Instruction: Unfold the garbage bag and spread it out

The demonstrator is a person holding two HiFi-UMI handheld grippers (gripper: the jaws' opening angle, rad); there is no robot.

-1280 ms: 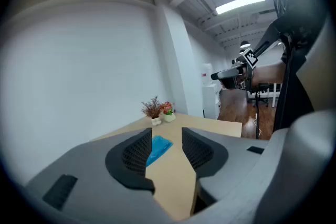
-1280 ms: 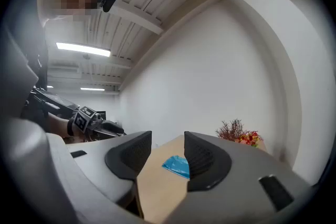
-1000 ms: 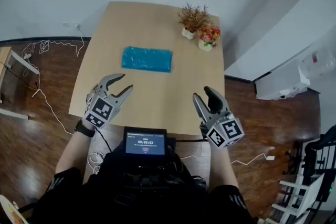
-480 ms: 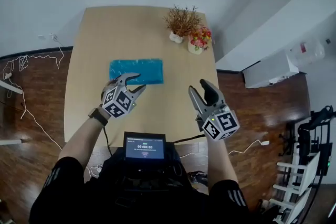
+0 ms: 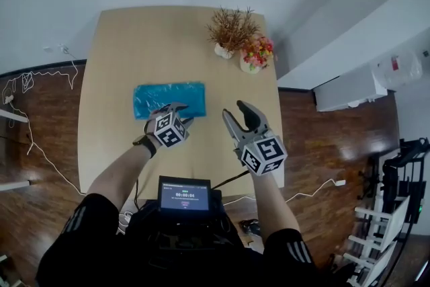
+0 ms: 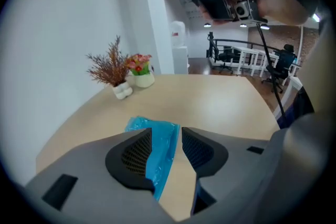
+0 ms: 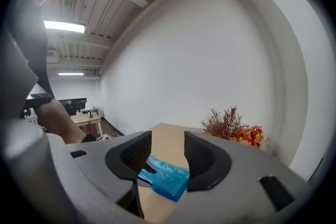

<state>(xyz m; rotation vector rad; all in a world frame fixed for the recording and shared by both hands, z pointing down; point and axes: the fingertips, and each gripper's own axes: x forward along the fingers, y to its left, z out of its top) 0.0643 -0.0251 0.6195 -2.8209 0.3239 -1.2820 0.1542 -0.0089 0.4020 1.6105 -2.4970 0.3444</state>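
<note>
Hovering at the folded garbage bag [image 5: 168,96] — both pairs of jaws apart
Left gripper [image 5: 180,112] straddles the blue bag's near edge on the table [image 5: 134,44], nothing clamped; whether its tips touch is hidden. Right gripper [image 5: 236,111] gapes empty just beside the bag's right end. One small pot [image 5: 224,50] holds dried twigs [image 5: 232,25], a second pot [image 5: 249,66] flowers [image 5: 256,49].
</note>
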